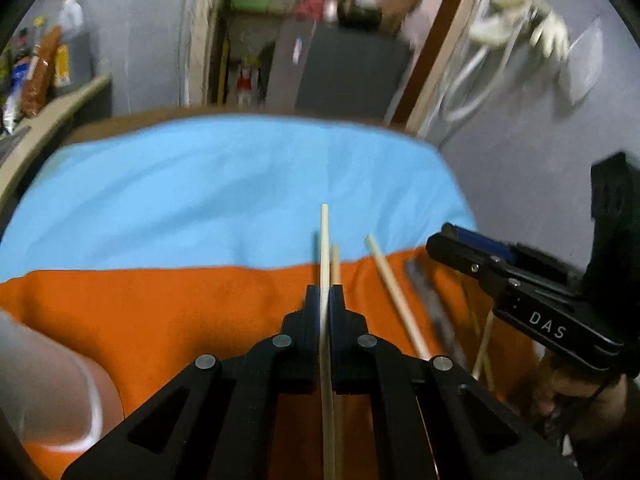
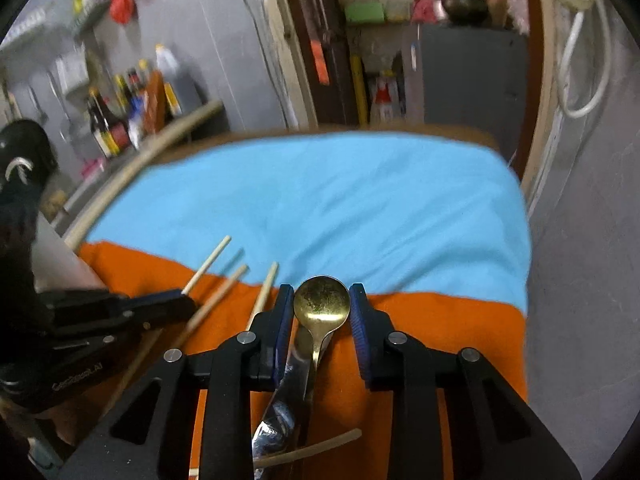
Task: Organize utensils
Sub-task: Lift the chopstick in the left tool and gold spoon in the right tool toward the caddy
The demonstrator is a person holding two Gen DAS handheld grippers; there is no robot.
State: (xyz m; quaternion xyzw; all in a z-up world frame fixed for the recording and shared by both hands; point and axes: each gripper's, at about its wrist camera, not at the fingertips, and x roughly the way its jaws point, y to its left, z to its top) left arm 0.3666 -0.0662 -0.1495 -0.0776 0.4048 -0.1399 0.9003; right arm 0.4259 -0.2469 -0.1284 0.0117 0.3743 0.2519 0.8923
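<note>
orange cloth (image 1: 160,320) is lying nearest, covering the close part of the surface, and the left gripper (image 1: 325,292) is clenching a pale wooden chopstick (image 1: 324,240) above it, the stick running straight out between the shut jaws. a second chopstick (image 1: 394,296) is lying loose just to its right on the orange, with a dark blurred utensil (image 1: 432,304) beside that. a gloved hand (image 1: 52,380) is showing at the lower left edge. in the right wrist view the right gripper (image 2: 322,300) is standing with its blue-padded jaws apart on either side of a brass spoon (image 2: 322,300); the bowl is sitting between the pads, and whether they are pressing on it is unclear. a shiny steel utensil (image 2: 284,400) is lying under the spoon's handle, and another chopstick (image 2: 308,450) is lying crosswise nearest the camera. beyond the orange, a light blue cloth (image 2: 340,208) is covering the far part of the surface. further back, a counter with bottles (image 2: 116,116) is standing at the left against a grey wall, and an open doorway is showing shelves and a dark grey cabinet (image 2: 472,76)
</note>
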